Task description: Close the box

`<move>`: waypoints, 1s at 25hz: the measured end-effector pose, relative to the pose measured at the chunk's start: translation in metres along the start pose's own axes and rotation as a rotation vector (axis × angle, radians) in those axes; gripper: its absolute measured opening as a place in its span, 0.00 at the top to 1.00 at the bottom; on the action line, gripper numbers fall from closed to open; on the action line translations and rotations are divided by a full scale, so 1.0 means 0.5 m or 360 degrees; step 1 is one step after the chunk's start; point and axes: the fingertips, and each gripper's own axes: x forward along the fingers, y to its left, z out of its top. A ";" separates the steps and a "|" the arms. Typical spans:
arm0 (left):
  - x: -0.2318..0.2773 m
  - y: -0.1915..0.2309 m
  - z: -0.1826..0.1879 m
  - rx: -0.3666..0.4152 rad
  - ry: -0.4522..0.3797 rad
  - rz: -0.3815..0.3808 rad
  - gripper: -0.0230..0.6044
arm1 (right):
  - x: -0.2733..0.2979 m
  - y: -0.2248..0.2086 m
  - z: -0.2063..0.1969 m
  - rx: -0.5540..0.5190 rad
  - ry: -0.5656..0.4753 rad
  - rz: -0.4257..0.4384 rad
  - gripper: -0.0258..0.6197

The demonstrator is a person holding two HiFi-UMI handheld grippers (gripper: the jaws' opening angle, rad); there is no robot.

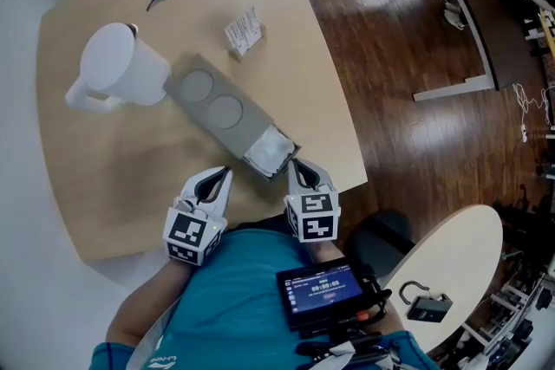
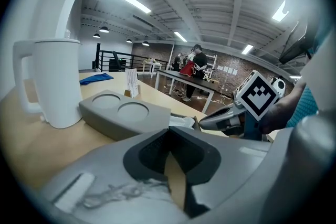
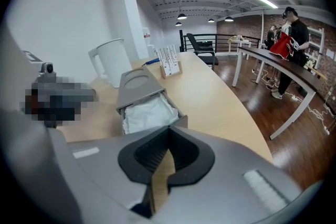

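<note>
Grey oblong box (image 1: 217, 104), two round recesses in its lid: lay near the beige desk (image 1: 130, 186) front edge, white-filled drawer (image 1: 269, 150) standing out. Left tongs (image 1: 222, 175) and right tongs (image 1: 296, 166) clenched, empty, flanking the drawer.

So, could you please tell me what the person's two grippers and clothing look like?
Both the left gripper and the right gripper are pale grey plastic shells with black ribbed inner pads, tapering to a point. Each carries a cube with black-and-white square markers. The person wears a teal shirt.
</note>
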 end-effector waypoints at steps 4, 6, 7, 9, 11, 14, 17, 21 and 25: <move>0.004 0.007 0.001 -0.0006 -0.0005 -0.0011 0.98 | 0.006 0.004 0.006 -0.0006 0.0005 -0.0002 0.97; 0.004 0.008 0.001 -0.0010 -0.0006 -0.0013 0.98 | 0.012 0.008 0.012 -0.0011 0.0001 0.0007 0.97; 0.003 0.010 0.001 -0.0013 -0.0004 -0.0011 0.98 | 0.015 0.011 0.016 -0.0015 -0.0002 0.0014 0.97; 0.001 0.016 0.003 -0.0026 -0.0006 0.0001 0.98 | 0.024 0.017 0.025 -0.0026 -0.0005 0.0034 0.97; -0.003 0.024 0.000 -0.0039 -0.0011 0.0018 0.98 | 0.033 0.025 0.034 -0.0037 -0.0005 0.0057 0.97; -0.009 0.036 -0.009 -0.0044 -0.0022 0.0048 0.98 | 0.044 0.032 0.047 -0.0047 -0.0009 0.0087 0.97; -0.015 0.046 -0.011 -0.0057 -0.0027 0.0078 0.98 | 0.053 0.040 0.056 -0.0057 -0.0014 0.0113 0.97; -0.022 0.056 -0.008 -0.0093 -0.0032 0.0123 0.98 | 0.063 0.048 0.066 -0.0085 -0.0015 0.0148 0.97; -0.029 0.067 -0.009 -0.0110 -0.0039 0.0162 0.98 | 0.073 0.056 0.076 -0.0111 -0.0011 0.0180 0.97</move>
